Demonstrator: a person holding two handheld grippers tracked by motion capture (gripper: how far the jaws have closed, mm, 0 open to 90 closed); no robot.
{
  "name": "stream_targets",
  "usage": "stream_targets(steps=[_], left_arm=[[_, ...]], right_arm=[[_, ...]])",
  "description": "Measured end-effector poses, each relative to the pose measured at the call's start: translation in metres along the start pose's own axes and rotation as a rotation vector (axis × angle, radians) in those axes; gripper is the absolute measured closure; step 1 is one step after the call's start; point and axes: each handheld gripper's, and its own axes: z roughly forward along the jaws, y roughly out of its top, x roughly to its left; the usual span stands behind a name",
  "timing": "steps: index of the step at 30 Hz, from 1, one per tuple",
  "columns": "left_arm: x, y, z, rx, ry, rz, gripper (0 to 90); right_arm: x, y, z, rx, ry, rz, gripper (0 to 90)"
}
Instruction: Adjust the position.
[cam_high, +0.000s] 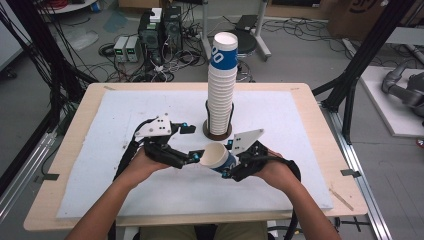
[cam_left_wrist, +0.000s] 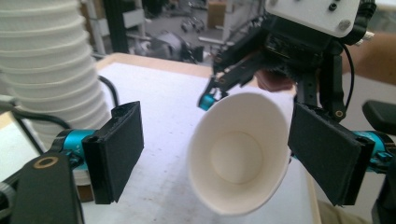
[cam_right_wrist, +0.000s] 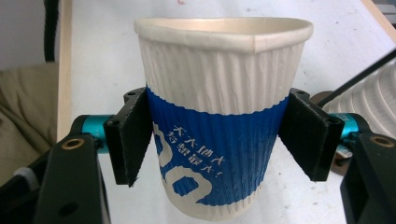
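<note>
Gripping one cup (cam_right_wrist: 219, 116), one stack (cam_high: 220, 90), two grippers

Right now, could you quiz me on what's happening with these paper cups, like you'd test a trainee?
1. True or false: the right gripper is clamped on the single cup.
2. How do the left gripper's jaws stand? A) pressed on the cup's rim B) apart, with the cup's open mouth between them untouched C) shut on a cable
3. What stands in the round holder behind the hands?

Key
1. True: both pads press the cup's blue band.
2. B: both pads stand clear of the rim in the left gripper view.
3. A tall stack of cups, its top one showing a blue band.
</note>
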Motion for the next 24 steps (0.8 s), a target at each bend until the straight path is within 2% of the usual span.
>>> stream_targets(steps=[6, 11, 17, 24], left_arm=[[0.007, -0.011, -0.016, -0.091, 0.079, -0.047, 17.7], [0.011, -0.025, -0.026, -0.129, 0.132, -0.081, 17.4], [0.012, -0.044, -0.034, -0.139, 0.193, -0.088, 17.4], [0.015, -0.064, -0.043, -0.143, 0.242, -0.108, 17.4]], right_arm=[[-0.003, -0.019, -0.007, -0.076, -0.005, 0.071, 29.7], [-0.004, -0.033, -0.012, -0.148, -0.027, 0.116, 29.6], [-0.004, -0.047, -0.017, -0.219, -0.075, 0.154, 29.6], [-0.005, -0.061, -0.025, -0.301, -0.141, 0.185, 29.6]])
